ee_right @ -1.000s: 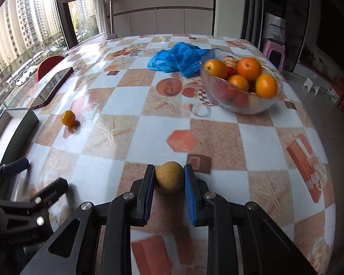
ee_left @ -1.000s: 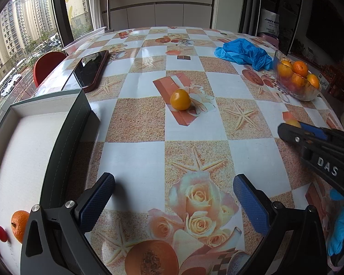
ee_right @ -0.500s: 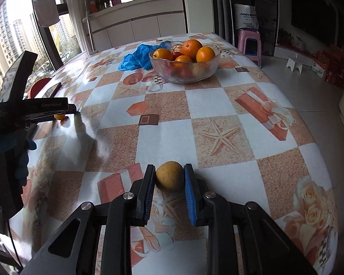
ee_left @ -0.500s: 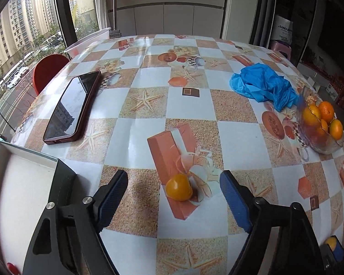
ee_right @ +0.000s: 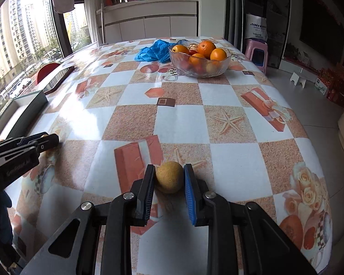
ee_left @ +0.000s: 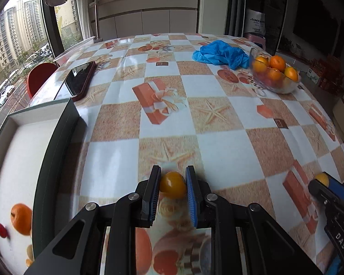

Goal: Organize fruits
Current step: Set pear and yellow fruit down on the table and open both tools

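My left gripper (ee_left: 173, 178) is shut on a small orange-yellow fruit (ee_left: 172, 185) just above the tablecloth. My right gripper (ee_right: 169, 177) is shut on a round tan-yellow fruit (ee_right: 169, 180) near the table's front. In the left wrist view the right gripper (ee_left: 325, 183) shows at the right edge with its fruit. A white tray with dark walls (ee_left: 55, 142) lies at the left and holds an orange (ee_left: 21, 218) and a small red fruit (ee_left: 1, 230). A glass bowl (ee_right: 200, 65) with several oranges stands at the far side.
A dark phone (ee_left: 80, 80) lies beyond the tray. Crumpled blue gloves (ee_left: 220, 53) lie beside the bowl. A red chair back (ee_left: 40, 78) stands past the left table edge. A pink stool (ee_right: 255, 53) stands on the floor to the right.
My left gripper has reached the orange-yellow fruit, closed on it and drawn it back toward the near edge. My right gripper still holds its fruit and has swung to face the bowl.
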{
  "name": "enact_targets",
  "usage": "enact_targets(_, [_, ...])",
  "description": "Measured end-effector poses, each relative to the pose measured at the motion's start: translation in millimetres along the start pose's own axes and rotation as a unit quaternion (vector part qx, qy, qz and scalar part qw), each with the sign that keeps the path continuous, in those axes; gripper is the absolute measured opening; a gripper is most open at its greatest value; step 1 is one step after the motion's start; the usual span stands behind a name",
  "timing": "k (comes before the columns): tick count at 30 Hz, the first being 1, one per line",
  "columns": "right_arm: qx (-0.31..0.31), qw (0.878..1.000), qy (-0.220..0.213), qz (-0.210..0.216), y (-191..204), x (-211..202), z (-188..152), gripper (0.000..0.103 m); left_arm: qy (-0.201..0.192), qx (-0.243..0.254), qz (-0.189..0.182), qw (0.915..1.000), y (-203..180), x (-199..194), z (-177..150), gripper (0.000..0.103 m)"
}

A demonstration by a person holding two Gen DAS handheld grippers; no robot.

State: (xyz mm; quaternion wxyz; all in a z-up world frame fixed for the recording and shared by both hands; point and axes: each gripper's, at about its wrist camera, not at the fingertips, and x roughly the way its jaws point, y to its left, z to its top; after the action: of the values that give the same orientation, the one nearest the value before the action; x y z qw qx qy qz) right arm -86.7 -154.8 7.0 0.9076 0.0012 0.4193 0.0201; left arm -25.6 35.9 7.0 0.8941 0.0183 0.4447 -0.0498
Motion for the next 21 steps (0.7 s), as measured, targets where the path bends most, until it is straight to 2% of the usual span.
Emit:
enact_targets(4, [-0.004, 1.0, -0.005, -0.003, 3.0, -4.5, -6.1, 0.028, -0.01, -0.011, -0.001, 0.9999, 3.7, -20.5, -25.4, 0.024])
enact_targets(5, [-0.002, 1.0, -0.003, 0.0, 2.2, -5.1, -6.3, 0.036, -0.014, -0.011, -0.003, 0.9998, 5.1, -21.6, -27.4, 0.024])
enact_targets(6, [-0.001, 1.0, -0.001, -0.001, 1.2, -6.2, -6.6, 0.053, -0.015, -0.009, -0.005, 0.9998, 6.1, -22.1, -27.8, 0.024])
enact_targets(7, [0.0, 1.0, -0.001, -0.008, -0.1, -8.1, -7.7, 0.062, -0.014, -0.007, -0.008, 0.9998, 7.0, -22.7, -27.7, 0.027])
enact_targets(8, [0.004, 1.0, -0.005, -0.015, -2.5, -11.4, -9.2, 0.074, -0.012, -0.007, -0.01, 0.9998, 8.4, -22.3, -27.0, 0.035])
enact_targets(9, [0.006, 1.0, -0.01, -0.018, -5.0, -15.2, -11.2, 0.075, -0.013, -0.008, -0.008, 0.9999, 10.1, -22.6, -26.4, 0.068])
enact_targets(10, [0.007, 1.0, -0.011, -0.018, -7.6, -17.5, -12.9, 0.075, -0.023, -0.014, 0.005, 0.9996, 12.6, -25.3, -26.6, 0.092])
enact_targets(12, [0.013, 1.0, 0.0, -0.018, -13.3, -15.6, -15.4, 0.075, -0.055, -0.024, 0.016, 0.9981, 18.4, -32.2, -30.0, 0.093])
enact_targets(14, [0.017, 1.0, 0.005, -0.021, -16.4, -13.8, -17.8, 0.075, -0.04, -0.024, 0.003, 0.9989, 21.0, -27.9, -28.9, 0.093])
enact_targets(17, [0.013, 0.999, 0.01, -0.028, -13.0, -11.7, -16.3, 0.08, -0.018, -0.028, 0.002, 0.9995, 22.0, -17.8, -25.9, 0.093])
enact_targets(21, [0.016, 0.999, 0.012, -0.033, -8.1, -3.6, -8.0, 0.081, -0.004, -0.026, 0.004, 0.9997, 19.2, -9.9, -22.9, 0.093])
